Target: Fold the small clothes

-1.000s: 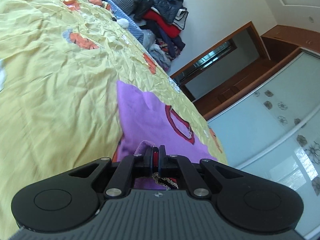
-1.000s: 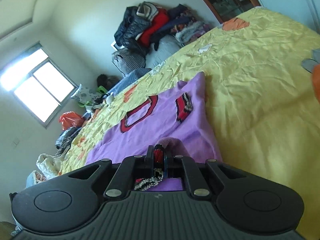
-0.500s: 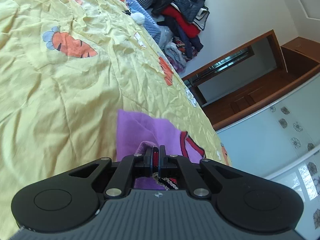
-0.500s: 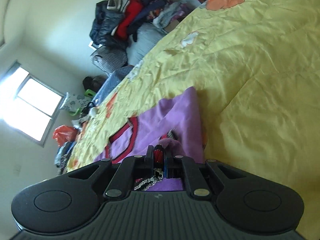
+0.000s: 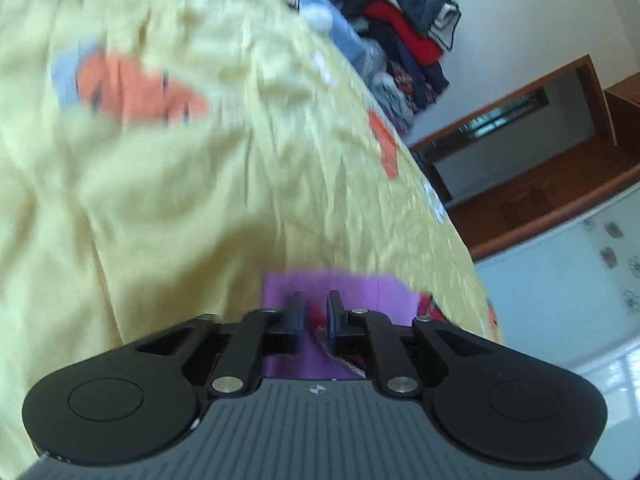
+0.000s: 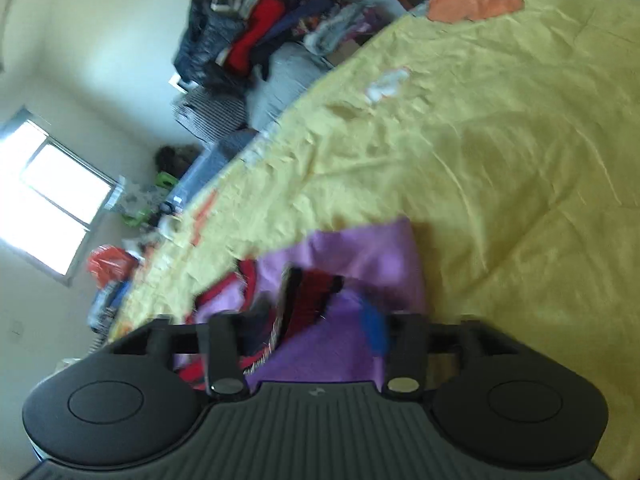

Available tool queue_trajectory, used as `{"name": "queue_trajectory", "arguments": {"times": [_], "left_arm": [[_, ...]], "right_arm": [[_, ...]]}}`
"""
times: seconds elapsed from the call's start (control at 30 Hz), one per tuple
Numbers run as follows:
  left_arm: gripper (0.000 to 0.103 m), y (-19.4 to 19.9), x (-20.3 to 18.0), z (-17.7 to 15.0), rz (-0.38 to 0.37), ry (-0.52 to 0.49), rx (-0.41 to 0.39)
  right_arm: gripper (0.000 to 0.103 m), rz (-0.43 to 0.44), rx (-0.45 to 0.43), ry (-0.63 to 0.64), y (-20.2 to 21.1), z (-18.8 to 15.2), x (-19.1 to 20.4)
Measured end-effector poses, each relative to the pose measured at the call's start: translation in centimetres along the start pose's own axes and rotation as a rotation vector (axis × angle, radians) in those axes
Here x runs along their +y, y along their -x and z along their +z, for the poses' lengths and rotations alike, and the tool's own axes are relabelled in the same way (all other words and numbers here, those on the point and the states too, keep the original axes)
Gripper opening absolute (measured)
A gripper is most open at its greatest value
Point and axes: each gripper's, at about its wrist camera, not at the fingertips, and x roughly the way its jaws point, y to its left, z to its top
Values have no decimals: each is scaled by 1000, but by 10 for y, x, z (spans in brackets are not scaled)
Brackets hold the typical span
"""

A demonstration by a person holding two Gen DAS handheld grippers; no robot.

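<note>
Black plastic left tongs: jaws slightly parted, a narrow gap between the blue-padded fingers. A red knit edge with a frayed fringe of the small purple garment with red trim sits in that gap; cannot tell if the pads still touch it, but they are not pressed together.

Black plastic right tongs: jaws wide apart, motion-blurred. One dark finger on one side, the blue pad on the other, and the small purple garment with red trim lies loose between them, not clamped. Red-and-black striped patch and fringe bunched just beside the dark finger.

Garment lies on the crumpled yellow bed sheet with orange carrot prints, directly below both tongs. From the left wrist view, only a short purple strip shows past the fingertips, its far edge roughly straight. From the right wrist view, the purple cloth is rumpled, with red trim folded up on the window side.

Beyond the garment, at the far end of the sheet: heap of dark, red and checked clothes and bags against the pale wall. Bright window off to one side of the heap, with small clutter on the bed edge below it. On the heap's other side, a brown wooden door frame and a pale frosted wardrobe panel with flower marks.
</note>
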Motion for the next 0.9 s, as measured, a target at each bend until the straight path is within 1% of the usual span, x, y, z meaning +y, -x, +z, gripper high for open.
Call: {"name": "queue_trajectory", "arguments": {"times": [0.03, 0.07, 0.1, 0.13, 0.17, 0.2, 0.27, 0.33, 0.37, 0.4, 0.47, 0.5, 0.53, 0.57, 0.6, 0.63, 0.67, 0.7, 0.73, 0.77, 0.8, 0.83, 0.87, 0.9], "left_arm": [[43, 9, -6, 7, 36, -36, -44], [57, 21, -11, 14, 63, -66, -91], [61, 33, -15, 20, 64, -83, -127], [62, 45, -19, 25, 45, -97, -154], [62, 57, -23, 26, 25, -114, -167], [63, 67, -29, 24, 3, -142, -163], [73, 76, -45, 9, -37, -220, -123], [76, 73, -63, -21, -62, -323, -66], [77, 63, -73, -35, -62, -372, -26], [78, 52, -81, -51, -45, -418, 1], [78, 24, -87, -77, 8, -493, 48], [78, 7, -87, -84, 44, -519, 52], [77, -8, -85, -89, 87, -537, 42], [80, -17, -82, -89, 99, -558, -2], [80, -22, -79, -89, 124, -581, -31], [77, -26, -79, -86, 186, -601, -52], [75, -27, -77, -83, 229, -616, -79], [75, -27, -74, -81, 249, -628, -97], [75, -27, -72, -80, 261, -637, -104], [75, -26, -74, -80, 282, -655, -100], [75, -26, -78, -79, 324, -676, -99], [75, -24, -82, -78, 379, -672, -109], [72, -21, -87, -76, 461, -643, -120], [71, -13, -88, -75, 465, -611, -128]], "right_arm": [[87, -2, -21, 3, 6, 4, 3], [87, 1, -35, 3, 11, 7, 5], [87, 9, -49, 0, 17, 10, 7], [87, 22, -53, 16, 23, 11, 10], [87, 27, -52, 61, 28, 10, 18], [87, 31, -48, 132, 31, 4, 28], [87, 15, -14, 289, 29, -14, 50], [87, 3, 30, 467, 16, -35, 71], [86, -20, 49, 537, 6, -44, 80], [86, -39, 72, 582, -6, -52, 87], [86, -29, 129, 627, -33, -62, 95], [86, -60, 147, 659, -47, -65, 99], [86, -120, 153, 696, -59, -67, 101], [86, -200, 128, 752, -68, -70, 104], [86, -281, 92, 815, -74, -72, 104], [86, -354, 67, 859, -78, -74, 101], [101, -377, 49, 861, -79, -72, 94], [103, -384, 46, 820, -79, -65, 85], [103, -376, 45, 752, -78, -54, 74], [103, -410, 33, 730, -76, -48, 71], [103, -445, 32, 747, -78, -45, 71], [103, -447, 41, 749, -80, -41, 72], [103, -457, 50, 728, -79, -37, 74], [103, -467, 44, 704, -75, -35, 78]]}}
